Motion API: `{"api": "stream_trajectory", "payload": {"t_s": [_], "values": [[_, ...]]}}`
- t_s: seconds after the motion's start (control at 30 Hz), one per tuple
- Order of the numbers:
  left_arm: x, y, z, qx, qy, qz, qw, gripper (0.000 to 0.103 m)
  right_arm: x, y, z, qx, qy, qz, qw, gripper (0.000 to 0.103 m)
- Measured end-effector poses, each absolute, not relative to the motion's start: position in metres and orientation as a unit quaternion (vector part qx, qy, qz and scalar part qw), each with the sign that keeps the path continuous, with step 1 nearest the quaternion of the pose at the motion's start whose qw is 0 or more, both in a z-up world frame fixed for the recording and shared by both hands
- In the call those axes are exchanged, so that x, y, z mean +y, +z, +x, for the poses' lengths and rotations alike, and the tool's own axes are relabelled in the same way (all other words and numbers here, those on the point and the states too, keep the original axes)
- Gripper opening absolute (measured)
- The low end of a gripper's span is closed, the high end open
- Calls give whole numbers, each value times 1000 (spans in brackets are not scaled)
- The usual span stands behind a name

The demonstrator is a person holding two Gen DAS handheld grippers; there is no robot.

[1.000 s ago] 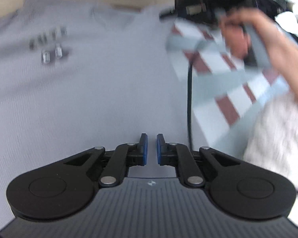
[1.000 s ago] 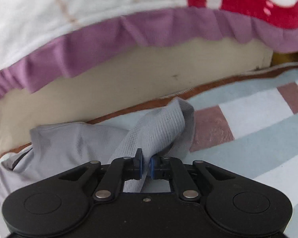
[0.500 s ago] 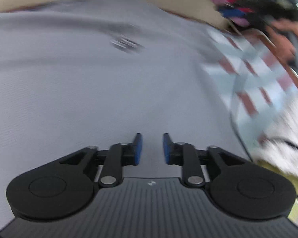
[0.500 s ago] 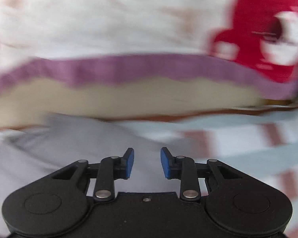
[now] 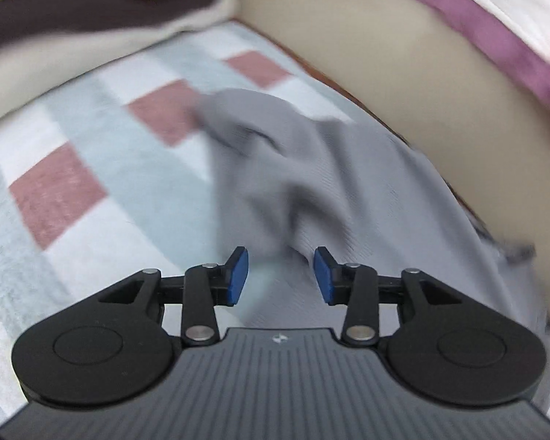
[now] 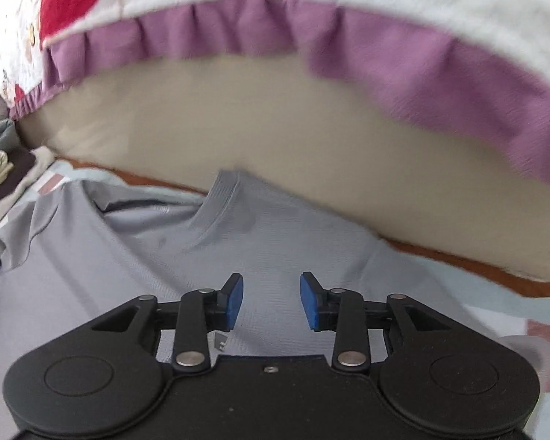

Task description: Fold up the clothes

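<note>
A grey T-shirt (image 6: 128,256) lies flat on a checked mat (image 6: 495,293), its ribbed collar (image 6: 223,198) towards the bed. My right gripper (image 6: 271,300) hovers over the shirt below the collar. Its jaws are opening, and nothing is pinched between the blue pads (image 6: 234,300). In the left wrist view the same shirt (image 5: 366,201) ends in a rumpled sleeve (image 5: 245,121) that spreads onto the mat (image 5: 91,154). My left gripper (image 5: 280,275) hangs over the sleeve's near edge. Its jaws are also opening, and the cloth lies below them, untouched by the pads.
The beige side of a bed (image 6: 238,117) runs along the far edge of the mat, with a white quilt's purple frill (image 6: 421,66) hanging over it. A pile of dark and pale clothes (image 5: 73,22) sits at the mat's far left corner.
The right gripper let go of the folded grey sleeve, opened and swung to the collar area. The left gripper opened and swept from the shirt's chest to its other sleeve.
</note>
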State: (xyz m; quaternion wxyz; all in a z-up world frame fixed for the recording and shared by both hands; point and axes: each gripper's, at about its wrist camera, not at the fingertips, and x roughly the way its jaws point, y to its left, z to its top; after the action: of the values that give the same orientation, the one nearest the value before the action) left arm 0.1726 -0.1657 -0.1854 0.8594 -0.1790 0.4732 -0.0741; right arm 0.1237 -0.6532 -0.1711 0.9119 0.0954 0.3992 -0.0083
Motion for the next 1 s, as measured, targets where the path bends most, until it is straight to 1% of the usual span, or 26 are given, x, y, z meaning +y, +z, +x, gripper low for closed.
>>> {"api": "stream_trajectory", "payload": {"t_s": [0.07,0.13,0.23,0.3,0.37,0.4,0.43,0.47,0.57,0.67,0.73,0.77,0.8,0.87,0.93,1.0], "values": [[-160,-193,178,475,-67,-191,857,39,-657,-180,122,404,-7,99,909,39],[-167,-198,182,475,-68,-159,863,39,-662,-188,122,407,-8,118,906,39],[-193,-200,181,467,-76,-45,880,40,-669,-193,117,410,-1,144,901,39],[-216,-202,180,460,-83,45,883,47,-668,-194,117,408,2,144,902,40],[-232,-203,183,451,-93,114,880,48,-667,-195,118,409,6,144,901,41],[-237,-203,186,451,-97,133,877,36,-666,-196,120,410,9,145,900,42],[-239,-201,190,453,-98,150,874,14,-665,-199,121,412,12,147,899,42],[-241,-200,194,455,-96,166,870,4,-663,-202,124,415,15,150,897,42],[-237,-178,181,399,-49,239,884,4,-661,-208,127,425,22,169,889,42],[-224,-164,165,358,-14,268,894,4,-659,-211,127,427,34,166,888,42],[-218,-173,160,373,0,281,884,6,-656,-212,127,424,35,146,893,42],[-216,-180,161,391,1,289,874,12,-654,-212,127,423,34,139,895,43],[-215,-188,161,408,2,297,863,15,-653,-212,128,423,33,134,895,43],[-216,-196,160,416,20,312,854,17,-650,-212,130,426,29,118,897,43],[-216,-189,160,420,32,280,862,17,-647,-211,132,429,13,85,899,43],[-219,-169,159,408,8,213,888,17,-644,-210,133,432,-12,45,900,44]]}}
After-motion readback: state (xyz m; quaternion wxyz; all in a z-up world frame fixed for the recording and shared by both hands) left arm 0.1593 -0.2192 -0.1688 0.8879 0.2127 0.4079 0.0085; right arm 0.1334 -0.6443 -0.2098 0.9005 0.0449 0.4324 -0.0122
